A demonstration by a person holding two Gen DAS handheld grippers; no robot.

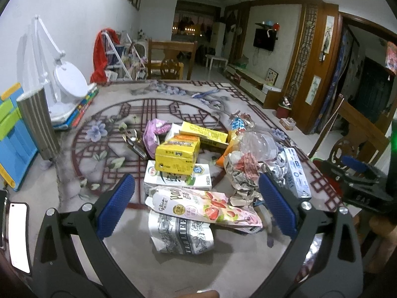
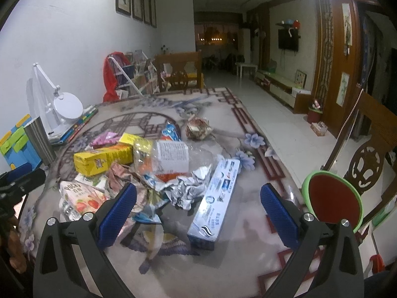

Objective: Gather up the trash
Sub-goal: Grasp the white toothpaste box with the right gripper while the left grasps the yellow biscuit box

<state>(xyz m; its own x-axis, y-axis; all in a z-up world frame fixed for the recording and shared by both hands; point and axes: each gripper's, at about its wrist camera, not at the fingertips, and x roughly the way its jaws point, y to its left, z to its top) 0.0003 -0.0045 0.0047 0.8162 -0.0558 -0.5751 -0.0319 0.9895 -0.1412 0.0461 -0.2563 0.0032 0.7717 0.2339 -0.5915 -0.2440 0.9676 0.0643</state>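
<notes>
A patterned floral tabletop (image 2: 248,260) carries a trash heap (image 1: 198,159) at its centre. A round green-rimmed red bin (image 2: 332,201) sits right, contents hidden. Left gripper (image 1: 197,203) and right gripper (image 2: 198,213) hover near, jaws apart, holding nothing.

Yellow carton (image 1: 176,154), strawberry-printed pink box (image 1: 206,207), blue-white toothpaste box (image 2: 215,201).

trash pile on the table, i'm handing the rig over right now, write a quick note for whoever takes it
Left hand-held gripper: open, empty, over the pink strawberry snack box.
Right hand-held gripper: open, empty, over the long blue-and-white toothpaste box.
Trash sits heaped mid-table: yellow cartons, clear plastic bottle, crumpled foil.
Red bin with green rim stands at the table's right edge.
Done: nothing picked up yet.
Left: everything.
</notes>
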